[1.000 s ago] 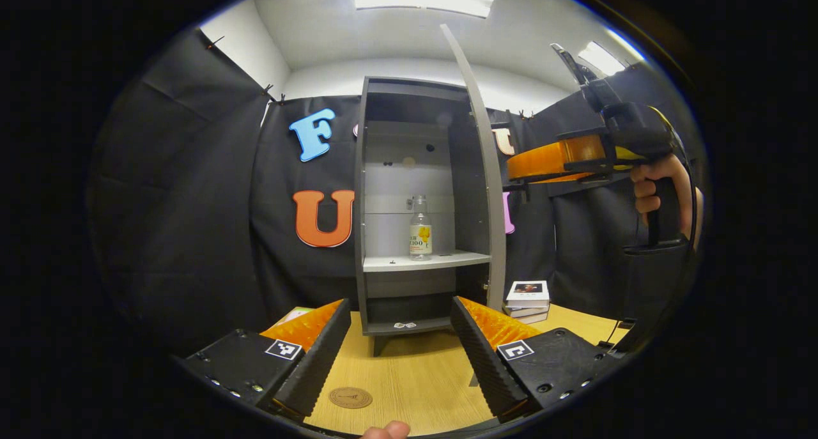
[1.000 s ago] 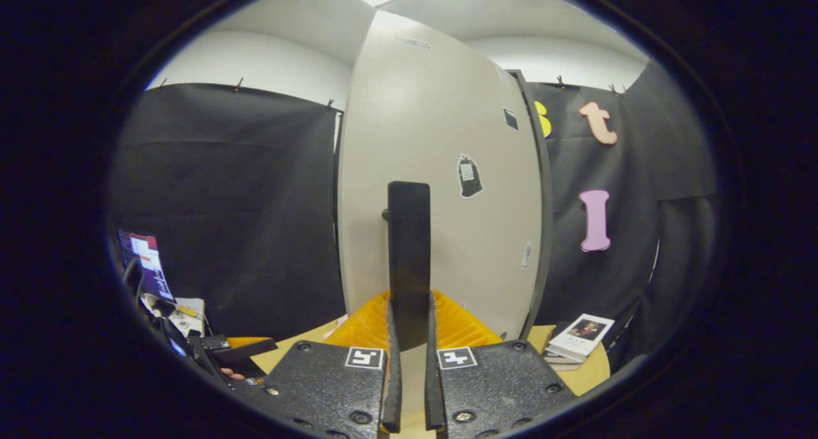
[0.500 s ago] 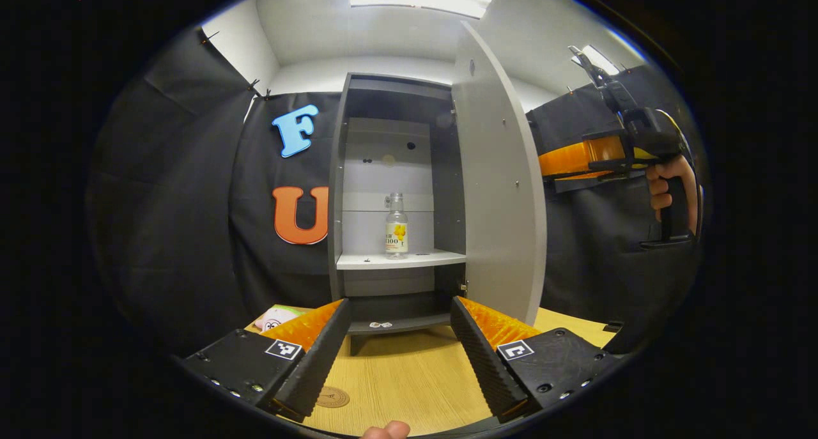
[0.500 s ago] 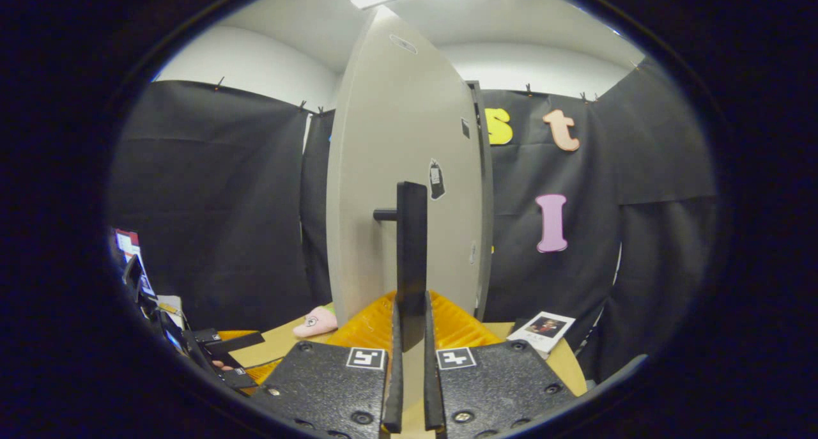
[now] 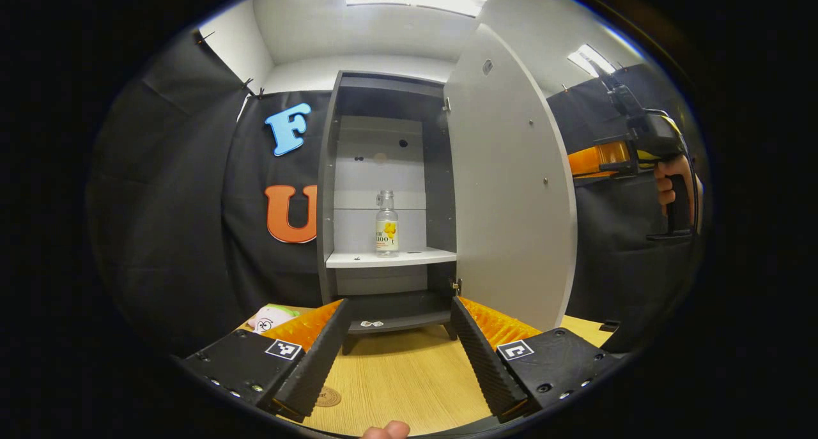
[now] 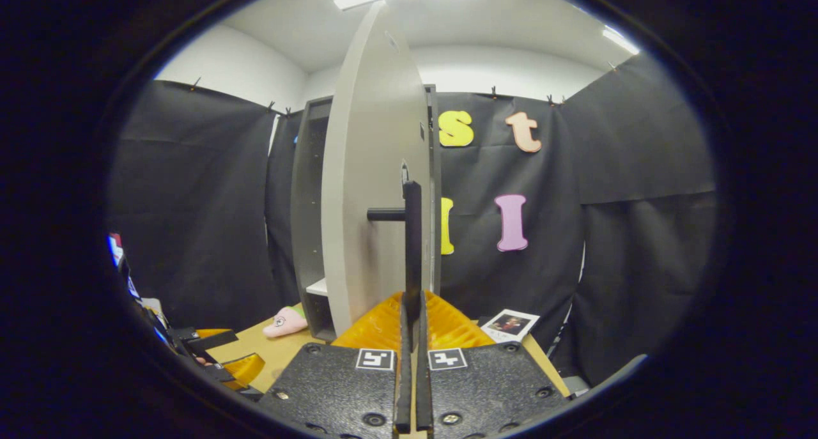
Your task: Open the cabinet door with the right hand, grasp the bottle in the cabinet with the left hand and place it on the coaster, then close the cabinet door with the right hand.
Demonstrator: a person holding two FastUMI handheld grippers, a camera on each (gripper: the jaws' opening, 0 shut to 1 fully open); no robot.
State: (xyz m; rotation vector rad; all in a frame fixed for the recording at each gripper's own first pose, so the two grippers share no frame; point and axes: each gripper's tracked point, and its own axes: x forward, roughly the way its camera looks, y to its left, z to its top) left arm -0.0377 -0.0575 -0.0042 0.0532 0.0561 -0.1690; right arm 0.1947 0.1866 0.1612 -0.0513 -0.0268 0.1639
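Note:
A tall grey cabinet (image 5: 327, 190) stands open on the wooden table (image 5: 409, 381). A clear bottle (image 5: 386, 224) with a yellow label stands upright on its middle shelf. The door (image 5: 511, 190) is swung wide to the right. A round brown coaster (image 5: 327, 397) lies on the table, partly behind one finger. My left gripper (image 5: 399, 356) is open and holds nothing, well short of the cabinet. In the right gripper view my right gripper (image 6: 412, 324) is shut on the black door handle (image 6: 412, 241), with the door (image 6: 370, 202) seen nearly edge-on.
A pink plush toy (image 5: 271, 316) lies left of the cabinet foot. A stack of books (image 6: 509, 324) sits on the table right of the door. A hand (image 5: 671, 180) holds the right gripper (image 5: 607, 161) behind the door's edge.
The door has swung farther open, from edge-on to broad in the left gripper view. The right gripper moved with the handle. The left gripper stays open.

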